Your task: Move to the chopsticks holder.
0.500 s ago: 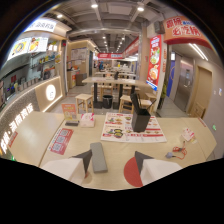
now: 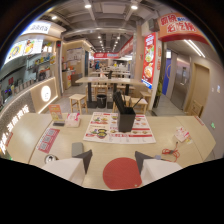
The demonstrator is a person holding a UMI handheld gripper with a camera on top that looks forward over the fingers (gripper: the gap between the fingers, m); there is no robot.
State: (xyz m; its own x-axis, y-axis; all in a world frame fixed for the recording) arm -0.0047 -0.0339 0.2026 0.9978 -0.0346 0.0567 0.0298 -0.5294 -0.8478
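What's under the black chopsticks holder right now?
The chopsticks holder stands on a printed menu mat lying flat on the table. The mat's print directly beneath the holder is covered.

The claw's (image 2: pixel 113 161) rear is lost in the black lower rim, the print on the menu (image 2: pixel 119 127) under the holder (image 2: pixel 126 119) is too small to read, and the tabletop's (image 2: pixel 30 137) ends are cut off.

The pale wooden bench (image 2: pixel 165 137) carries a printed menu mat (image 2: pixel 107 127), a black chopsticks holder (image 2: pixel 126 119) standing on it, a red round coaster (image 2: pixel 121 172) and a red leaflet (image 2: pixel 48 139).
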